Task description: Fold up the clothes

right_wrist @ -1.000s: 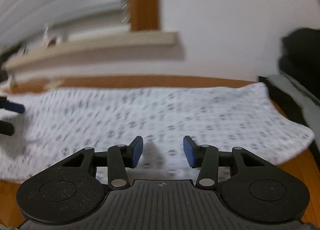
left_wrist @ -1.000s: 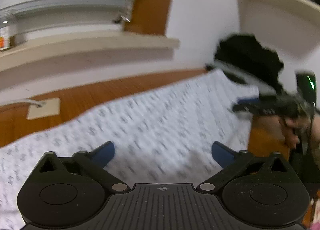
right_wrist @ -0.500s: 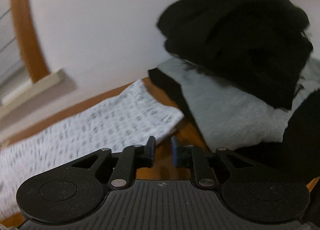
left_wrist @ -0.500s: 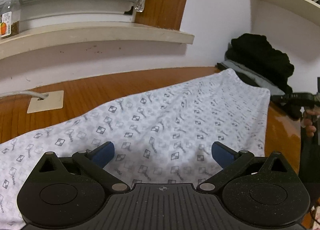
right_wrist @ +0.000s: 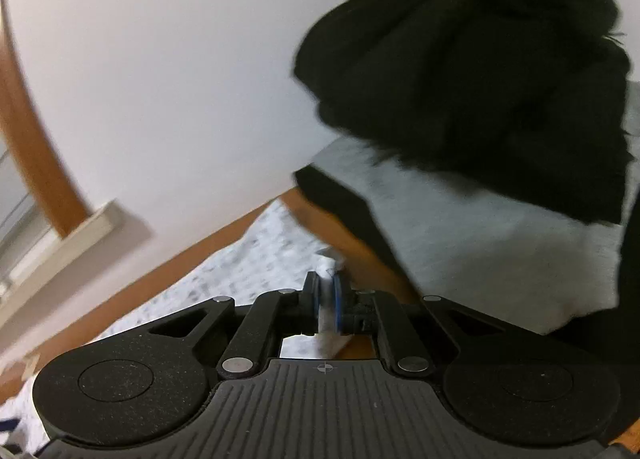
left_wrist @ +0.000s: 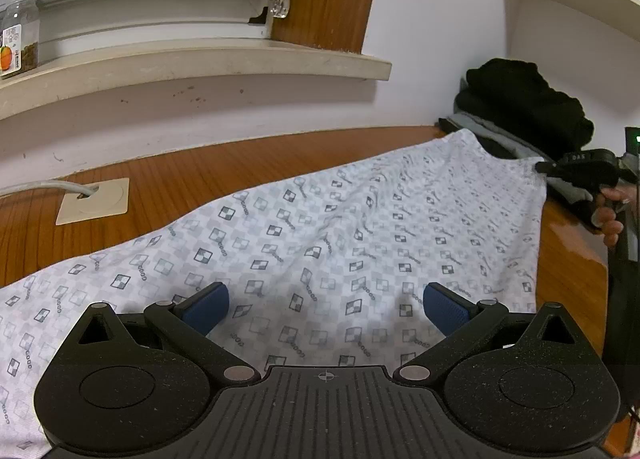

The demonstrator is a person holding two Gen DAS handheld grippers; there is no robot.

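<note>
Right hand-held gripper [right_wrist: 326, 295] now pinches cloth [right_wrist: 256, 259] corner

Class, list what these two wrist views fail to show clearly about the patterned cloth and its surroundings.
- Patterned cloth: near edge hidden under the left gripper, left wrist view.
- Cloth print: motion-blurred, right wrist view.
- Jar label: too small, cut by the frame edge.
- Black clothes pile: garment types unreadable, blurred.

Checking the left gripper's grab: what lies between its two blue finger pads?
In the left wrist view, only the patterned white cloth shows between the open left gripper pads.
</note>
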